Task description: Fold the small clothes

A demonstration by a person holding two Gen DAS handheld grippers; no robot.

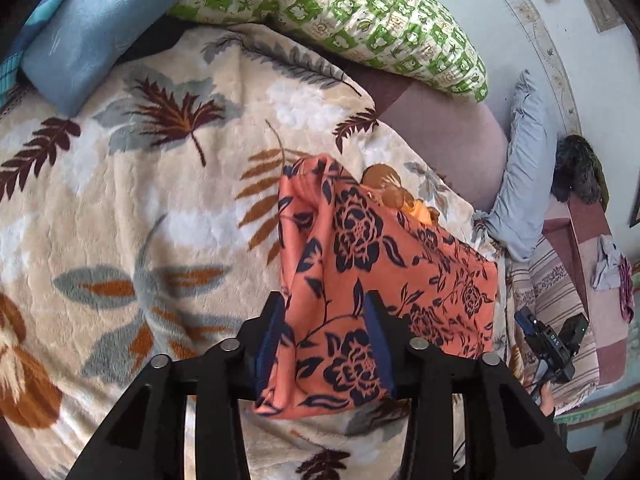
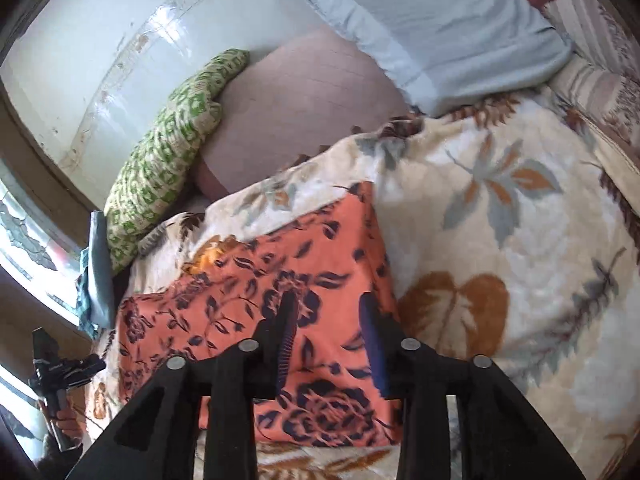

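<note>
An orange garment with a dark navy flower print (image 1: 372,240) lies on a cream leaf-patterned blanket (image 1: 120,200). In the left wrist view its near end rises between the fingers of my left gripper (image 1: 326,340), whose jaws stand wide apart around the cloth. In the right wrist view the garment (image 2: 304,248) lies flat as a rough rectangle, and my right gripper (image 2: 330,344) hovers open over its near right part. The other gripper shows at the edge of each view, the right one in the left wrist view (image 1: 552,344) and the left one in the right wrist view (image 2: 60,372).
A green-checked pillow (image 1: 360,12) and a blue pillow (image 1: 80,28) lie at the blanket's far side. A pale blue pillow (image 2: 440,28) and a mauve cushion (image 2: 304,104) sit by the wall. A striped sofa cover (image 1: 560,300) with loose clothes (image 1: 612,268) is to the right.
</note>
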